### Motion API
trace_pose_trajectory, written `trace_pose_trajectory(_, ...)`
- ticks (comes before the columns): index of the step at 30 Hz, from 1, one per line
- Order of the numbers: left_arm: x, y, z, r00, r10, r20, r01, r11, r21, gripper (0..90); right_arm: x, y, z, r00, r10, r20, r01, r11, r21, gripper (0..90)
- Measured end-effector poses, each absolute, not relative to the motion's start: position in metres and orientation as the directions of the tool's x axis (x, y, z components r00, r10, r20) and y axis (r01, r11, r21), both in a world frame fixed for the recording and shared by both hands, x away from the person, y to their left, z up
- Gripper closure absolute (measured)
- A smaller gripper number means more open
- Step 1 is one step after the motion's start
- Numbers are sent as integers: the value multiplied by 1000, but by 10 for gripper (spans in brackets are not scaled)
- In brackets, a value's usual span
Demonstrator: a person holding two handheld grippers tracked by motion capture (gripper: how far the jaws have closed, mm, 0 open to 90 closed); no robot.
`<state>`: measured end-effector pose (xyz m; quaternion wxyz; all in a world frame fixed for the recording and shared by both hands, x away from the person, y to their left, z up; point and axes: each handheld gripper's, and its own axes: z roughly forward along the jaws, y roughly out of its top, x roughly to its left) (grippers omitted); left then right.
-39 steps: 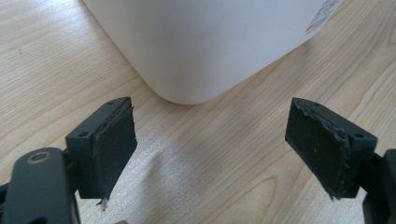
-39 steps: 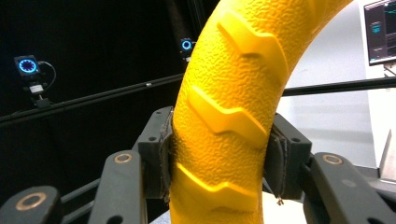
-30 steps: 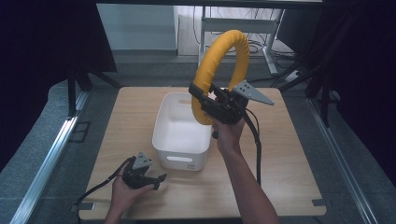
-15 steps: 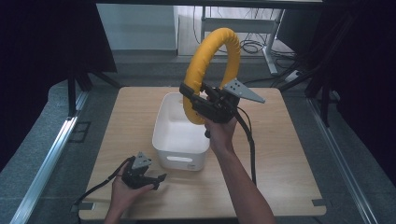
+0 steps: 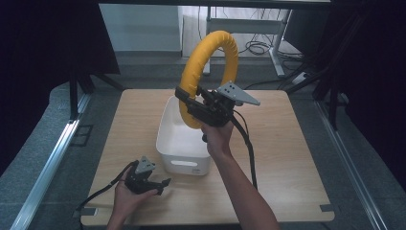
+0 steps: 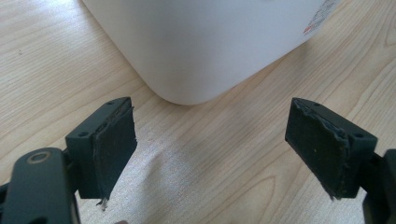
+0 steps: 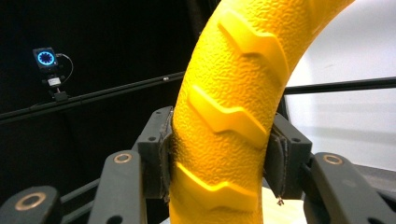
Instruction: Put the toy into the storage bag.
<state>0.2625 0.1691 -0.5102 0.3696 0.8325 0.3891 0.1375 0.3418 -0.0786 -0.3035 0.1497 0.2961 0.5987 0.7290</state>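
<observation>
A large yellow ring (image 5: 210,72) with raised tread ridges stands upright in the air above the white bin (image 5: 168,143). My right gripper (image 5: 187,101) is shut on the ring's lower part, and both pads press its sides in the right gripper view, on the yellow ring (image 7: 224,135). My left gripper (image 5: 160,184) rests low on the table by the bin's near left corner, held in a hand. Its jaws stand wide apart with nothing between them, facing the white bin (image 6: 201,46) in the left gripper view.
The wooden table (image 5: 297,158) has bare surface right of the bin. A cable trails from each gripper. Dark curtains and metal frame legs surround the table, with a desk frame and cables behind it.
The right gripper has carried the yellow ring leftward, from right of the bin to above its far right part. The left gripper has stayed put.
</observation>
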Motion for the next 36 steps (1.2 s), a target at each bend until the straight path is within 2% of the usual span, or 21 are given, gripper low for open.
trace_pose_trajectory(36,263,169,-511,664,745,-62,546,-426,722,165,338,-27,-344,-771,574,276,173,-228,958,500)
